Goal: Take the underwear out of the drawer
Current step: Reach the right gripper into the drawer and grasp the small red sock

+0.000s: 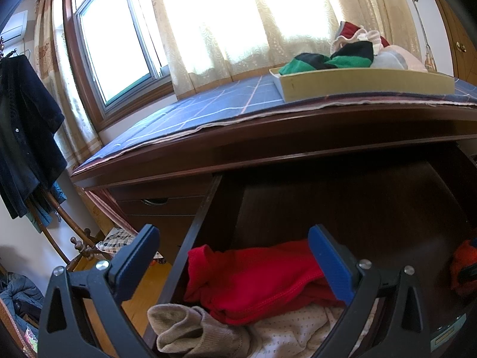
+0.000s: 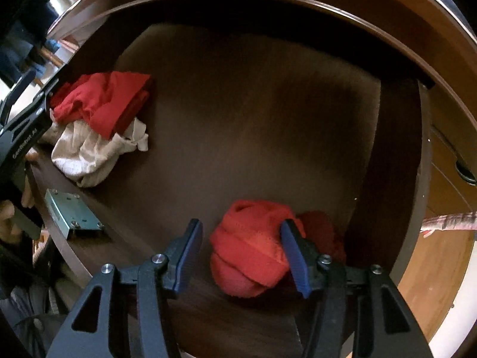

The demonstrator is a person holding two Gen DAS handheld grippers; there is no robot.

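- Since the tray on the tabletop already holds a heap of green, black, red and white garments, I judge the task well begun but not finished; the drawer stands pulled open and three bundles remain inside
- The orange-red underwear lies near the drawer's front right corner; the right tool points steeply down over it with jaws parted, the right pad touching or just beside the cloth, the left pad apart from it; nothing is clamped
- The red underwear rests on a pale dotted garment at the drawer's left front; the left tool hovers above it with jaws wide and empty; a beige sock lies just beside
- The middle and back of the drawer floor are bare, giving free room to lift; the tabletop's front edge overhangs the back of the drawer, and the right side wall stands close to the orange-red bundle, so a rise should probably come toward the drawer front
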